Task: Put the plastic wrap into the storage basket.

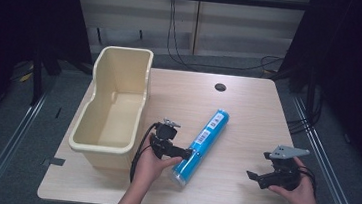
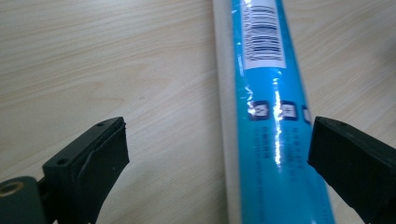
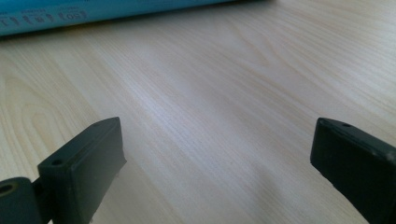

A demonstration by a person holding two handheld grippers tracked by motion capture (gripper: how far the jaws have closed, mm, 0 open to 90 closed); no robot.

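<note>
Black jaws frame the left gripper view, standing wide apart with the blue tube (image 2: 273,116) between them, closer to the jaw at the right edge; neither pad presses on it, so we read them as released. We judge we are lining up a grasp near the tube's near end.

Tube lies flat on the bench (image 1: 249,103), slanting from our near side up and away to the right, its barcode label facing up. It rests just right of the cream bin (image 1: 113,110), which stands open-topped at the bench's left edge, probably where the tube is meant to go; lying loose beside the bin keeps it within easy reach.

Left gripper (image 1: 184,153): hand comes in from below, wrist bent, jaws pointing right toward the tube's lower part, cable looping back.

Right gripper (image 1: 257,177): held low over bare wood well right of the tube, jaws spread and empty, pointing left toward it. We judge it is waiting in reserve.
</note>
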